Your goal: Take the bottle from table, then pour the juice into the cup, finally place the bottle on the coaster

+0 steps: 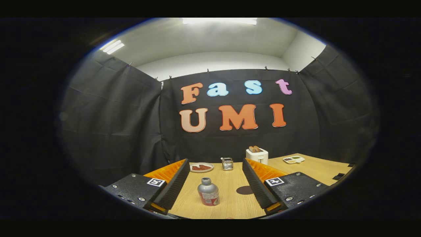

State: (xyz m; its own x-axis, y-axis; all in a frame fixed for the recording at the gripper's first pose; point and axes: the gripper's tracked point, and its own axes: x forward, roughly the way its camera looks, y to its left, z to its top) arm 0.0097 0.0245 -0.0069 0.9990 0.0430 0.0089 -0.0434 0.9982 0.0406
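Observation:
A small grey bottle (208, 192) with a red label stands upright on the wooden table (227, 204), between my two fingers and a little ahead of them. My gripper (215, 168) is open wide, with neither finger touching the bottle. A dark round coaster (244, 190) lies flat on the table right of the bottle, close to my right finger. Farther back stands a small metal cup (227, 163), beyond the bottle and between the fingertips.
A white toaster (257, 155) with bread in it stands at the back right. A plate (201, 167) with reddish food lies at the back left of the cup. A small tray (293, 159) sits far right. Black cloth walls close the booth behind the table.

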